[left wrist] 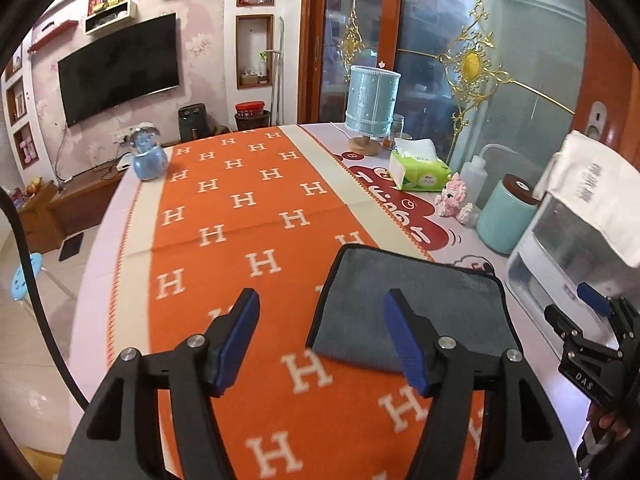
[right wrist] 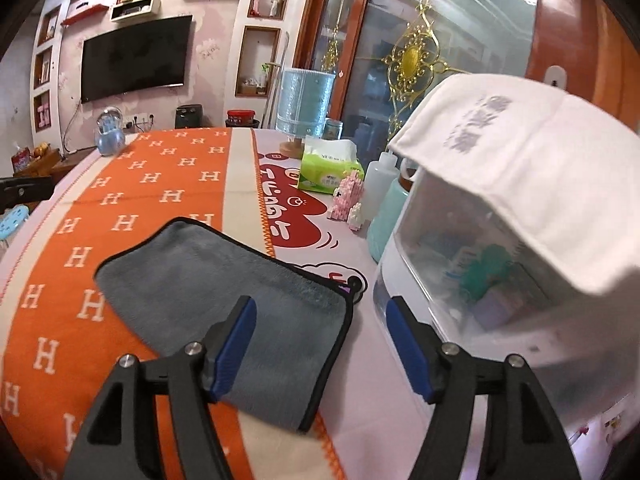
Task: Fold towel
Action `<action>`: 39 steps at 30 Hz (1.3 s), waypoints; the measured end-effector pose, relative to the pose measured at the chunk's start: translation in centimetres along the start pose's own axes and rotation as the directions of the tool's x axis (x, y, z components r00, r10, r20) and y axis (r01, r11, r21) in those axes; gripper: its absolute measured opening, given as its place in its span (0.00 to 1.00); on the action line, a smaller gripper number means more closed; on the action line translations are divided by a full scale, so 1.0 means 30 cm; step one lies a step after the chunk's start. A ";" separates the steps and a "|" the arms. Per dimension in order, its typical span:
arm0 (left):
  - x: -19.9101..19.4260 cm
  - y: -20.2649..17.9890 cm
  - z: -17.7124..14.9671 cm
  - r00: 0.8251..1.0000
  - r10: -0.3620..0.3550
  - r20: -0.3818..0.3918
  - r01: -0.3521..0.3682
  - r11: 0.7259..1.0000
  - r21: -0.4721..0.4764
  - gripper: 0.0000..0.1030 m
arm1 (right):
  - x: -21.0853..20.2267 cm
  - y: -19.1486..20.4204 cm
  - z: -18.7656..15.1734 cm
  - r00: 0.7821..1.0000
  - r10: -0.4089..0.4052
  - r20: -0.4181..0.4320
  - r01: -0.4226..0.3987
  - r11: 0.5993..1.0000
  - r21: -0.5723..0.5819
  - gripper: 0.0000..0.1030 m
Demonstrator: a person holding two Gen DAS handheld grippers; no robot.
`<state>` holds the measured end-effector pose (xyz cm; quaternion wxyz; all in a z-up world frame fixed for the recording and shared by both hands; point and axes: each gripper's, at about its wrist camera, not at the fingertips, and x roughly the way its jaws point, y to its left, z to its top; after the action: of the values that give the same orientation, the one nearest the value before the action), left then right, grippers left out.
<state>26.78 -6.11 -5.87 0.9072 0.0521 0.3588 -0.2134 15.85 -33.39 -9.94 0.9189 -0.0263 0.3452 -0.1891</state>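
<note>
Looks like the folding is mostly done: the grey plush towel with black trim [right wrist: 224, 300] lies flat as a compact rectangle on the orange H-pattern cloth covering the counter [left wrist: 248, 216]. Whether another fold is wanted, hard to say.

Both the left gripper [left wrist: 320, 340] and right gripper [right wrist: 320, 344] hang spread wide, pinching nothing.

At 3 o'clock of the towel, close by, sits a clear plastic box draped with a white cloth [right wrist: 500, 264] (easy to bump). At 1 o'clock: a mint round canister [left wrist: 506, 216] and a green tissue pack [left wrist: 420, 168].
</note>
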 end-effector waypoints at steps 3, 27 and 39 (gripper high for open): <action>-0.099 0.006 -0.036 1.000 0.005 0.007 -0.005 1.000 -0.008 0.62 | -0.076 -0.001 -0.016 1.000 0.028 0.000 -0.028 0.999 0.023 0.72; -0.624 -0.003 -0.473 0.975 0.191 -0.111 -0.203 0.974 -0.099 0.67 | -0.565 -0.019 -0.244 0.990 0.135 -0.031 -0.134 0.991 0.017 0.97; -0.660 -0.104 -0.512 0.948 0.203 -0.244 -0.257 0.942 -0.216 0.67 | -0.617 -0.048 -0.219 0.960 0.253 -0.123 -0.257 0.966 -0.022 0.99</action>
<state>2.91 1.81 -3.70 0.8806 0.0046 0.4710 -0.0524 -1.65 -27.43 -3.12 0.9126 0.0125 0.4036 -0.0639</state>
